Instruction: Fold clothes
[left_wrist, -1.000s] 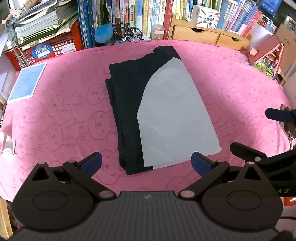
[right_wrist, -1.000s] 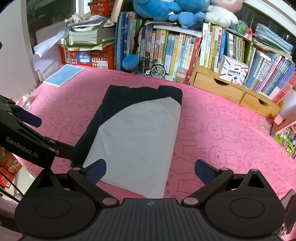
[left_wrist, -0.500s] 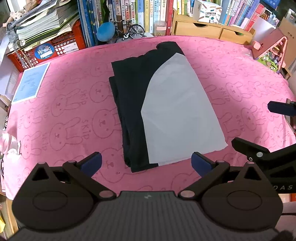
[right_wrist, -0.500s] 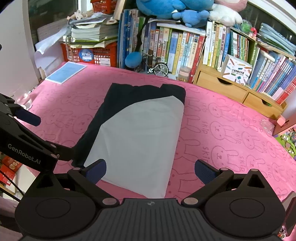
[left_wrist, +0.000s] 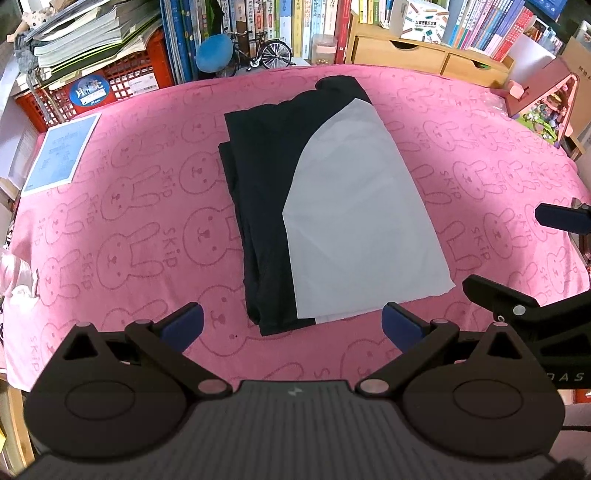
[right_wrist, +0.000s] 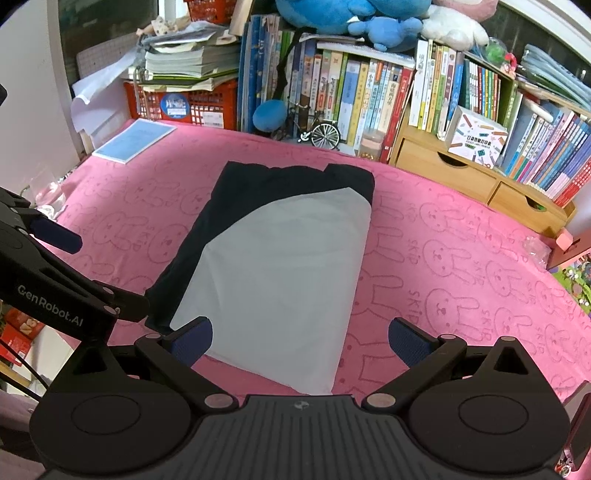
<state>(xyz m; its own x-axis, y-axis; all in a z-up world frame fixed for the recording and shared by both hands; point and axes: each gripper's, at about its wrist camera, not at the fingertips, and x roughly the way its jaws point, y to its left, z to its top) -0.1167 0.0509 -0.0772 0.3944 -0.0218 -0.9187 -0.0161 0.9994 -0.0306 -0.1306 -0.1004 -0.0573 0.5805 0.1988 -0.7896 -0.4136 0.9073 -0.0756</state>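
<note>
Nearest in the left wrist view: left gripper spread wide, blue pads apart, nothing held, hovering just short of the folded shirt. Same deal in the right wrist view: right gripper wide open and empty, over the shirt's near white corner. Shirt lying flat mid-cloth on the pink bunny-print cloth, black half to its left, white panel on top at right. Only in the left view: black layers stacked along the shirt's left edge, plus a pink toy house far right of the shirt. Only in the right view: blue plush toys up on the bookshelf behind the shirt. Beyond the shirt in both: a blue sheet off to its left, red crate, tiny bicycle model, wooden drawers.
</note>
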